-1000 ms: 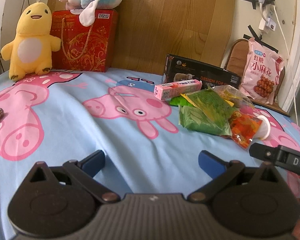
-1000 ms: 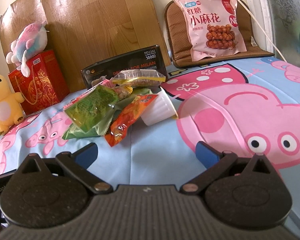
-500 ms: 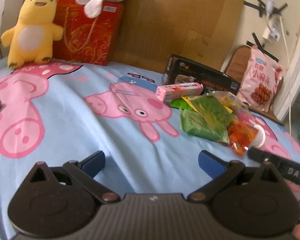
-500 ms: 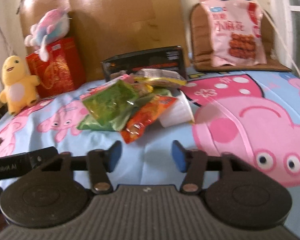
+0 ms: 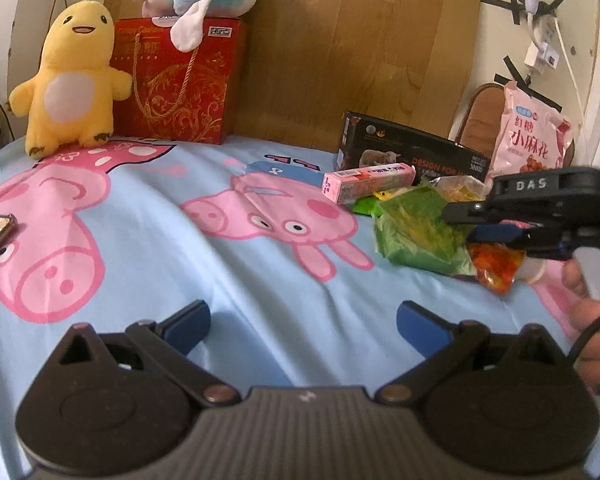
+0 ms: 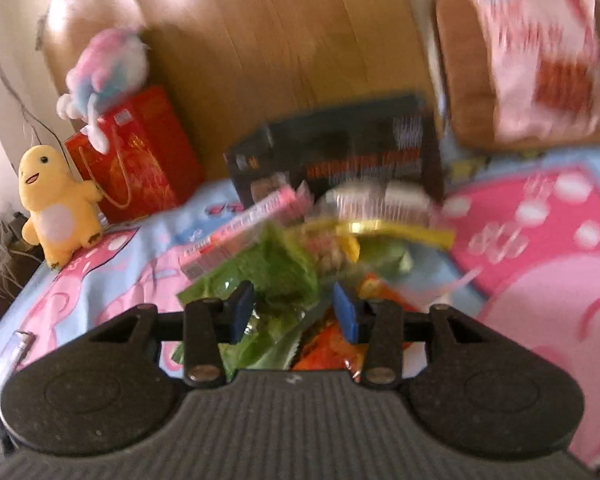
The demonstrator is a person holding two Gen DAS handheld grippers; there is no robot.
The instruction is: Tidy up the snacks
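I've got the right gripper (image 6: 294,312) over the snack pile, jaws just narrowed but gripping nothing I can confirm, green packet (image 6: 268,268) showing between the pads; the view is blurred. The pile lies toward the right edge of the bed sheet (image 5: 228,264), before the black box (image 5: 416,152). Green packet and orange packet (image 5: 496,268) look light, crinkly, slippery, so I'd pinch a sealed edge. Left gripper (image 5: 302,320) hangs wide, empty, over bare sheet.
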